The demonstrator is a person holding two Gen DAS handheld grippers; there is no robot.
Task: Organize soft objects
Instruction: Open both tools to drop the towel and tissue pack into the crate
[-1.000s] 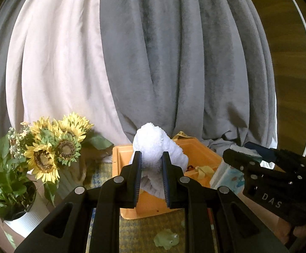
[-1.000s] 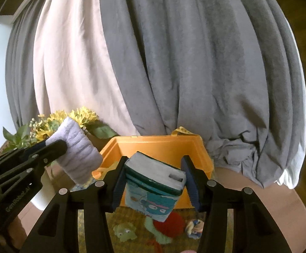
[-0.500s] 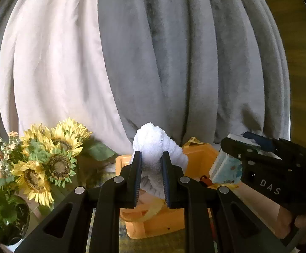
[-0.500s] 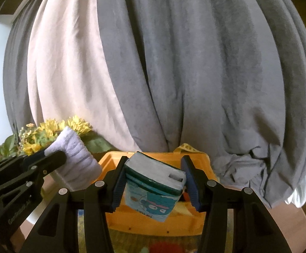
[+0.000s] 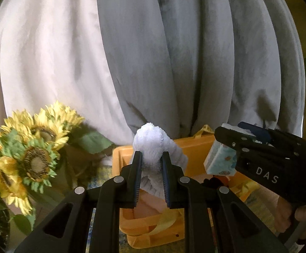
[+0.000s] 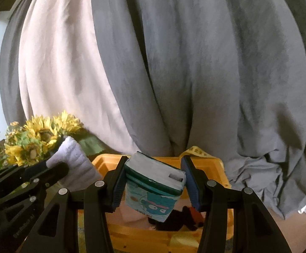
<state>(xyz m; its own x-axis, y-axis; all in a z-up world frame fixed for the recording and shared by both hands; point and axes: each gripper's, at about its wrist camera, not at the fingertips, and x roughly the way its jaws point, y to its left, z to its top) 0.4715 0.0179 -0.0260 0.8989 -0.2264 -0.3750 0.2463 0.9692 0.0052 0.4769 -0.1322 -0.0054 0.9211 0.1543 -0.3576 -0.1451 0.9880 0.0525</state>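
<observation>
My left gripper (image 5: 152, 158) is shut on a rolled white towel (image 5: 153, 139), which sticks up between its fingers above the orange bin (image 5: 197, 147). In the right wrist view that towel (image 6: 75, 164) shows at the left, beside the bin. My right gripper (image 6: 154, 164) is shut on a soft tissue pack (image 6: 155, 181) printed with a blue cartoon face; it hangs over the orange bin (image 6: 106, 160). The left wrist view shows the right gripper (image 5: 226, 139) holding the pack (image 5: 220, 158) over the bin's right side. A dark and red soft thing (image 6: 182, 217) lies inside the bin.
A bunch of sunflowers (image 5: 32, 147) stands left of the bin, close to my left gripper. Grey and white curtains (image 5: 153, 52) hang right behind the bin. A yellow strap (image 6: 195, 150) lies over the bin's far rim. A hand (image 5: 296, 217) holds the right gripper.
Both grippers have moved forward with their loads: the bin has grown nearer and now lies under them. The small toys on the mat have dropped out of sight.
</observation>
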